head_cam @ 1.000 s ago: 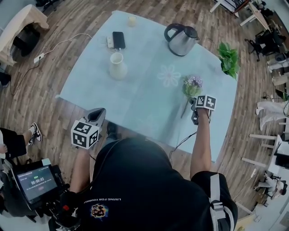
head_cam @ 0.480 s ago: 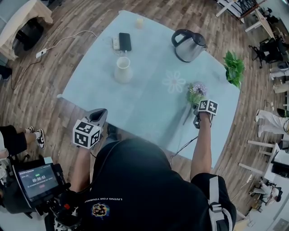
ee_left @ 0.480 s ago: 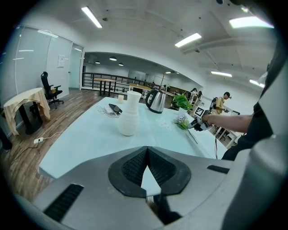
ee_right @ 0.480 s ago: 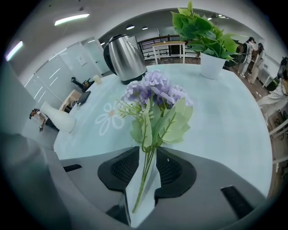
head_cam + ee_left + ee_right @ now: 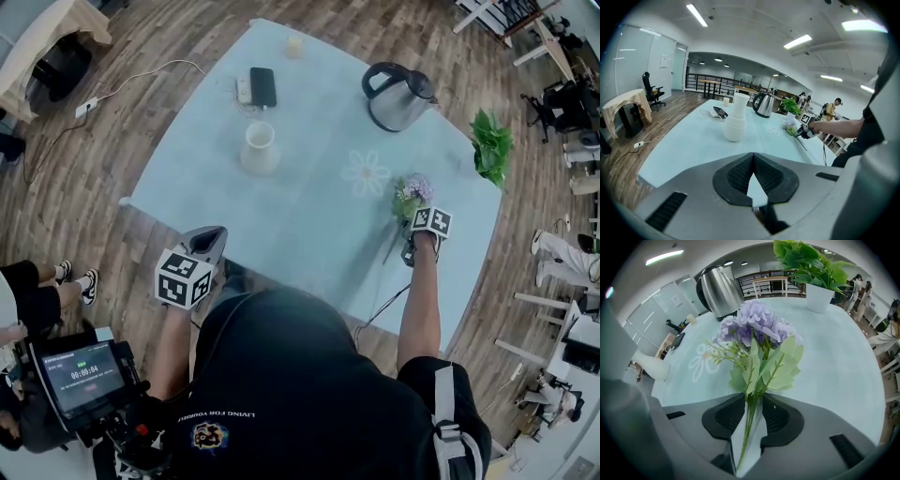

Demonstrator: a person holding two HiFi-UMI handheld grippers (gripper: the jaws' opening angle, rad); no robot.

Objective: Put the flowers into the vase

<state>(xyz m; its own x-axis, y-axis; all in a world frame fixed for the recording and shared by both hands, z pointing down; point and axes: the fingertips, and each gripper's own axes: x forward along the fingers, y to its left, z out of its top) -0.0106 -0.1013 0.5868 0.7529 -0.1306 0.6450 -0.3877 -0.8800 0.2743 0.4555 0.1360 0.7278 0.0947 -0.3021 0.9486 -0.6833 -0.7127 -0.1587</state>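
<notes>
- Plainly, the move ahead turns on how the flowers lie in the right gripper compared with where the vase stands.
- The right gripper's jaws are only narrowly apart. Its pads appear to press the bundled stems from both sides, just below the leaves.
- The bunch's long axis runs along the jaws. The purple blossoms point away from the person, and the thin stem end trails back past the jaws towards the person.
- The flowers are at the right side of the table, low over it. The head view does not settle whether the stem end rests on the cloth.
- The vase stands upright with its mouth up, well apart from the flowers, across the table to the person's left and a little farther from the person.
- By this reading, the stem end faces away from the vase mouth. The bunch would need tipping blossoms-up while it is carried left, so the stems can go in from above.
- The left gripper hangs off the table's near edge, its jaw tips together with nothing between them.
- The left gripper looks slightly nearer the vase, yet only the right gripper has the flowers.
</notes>
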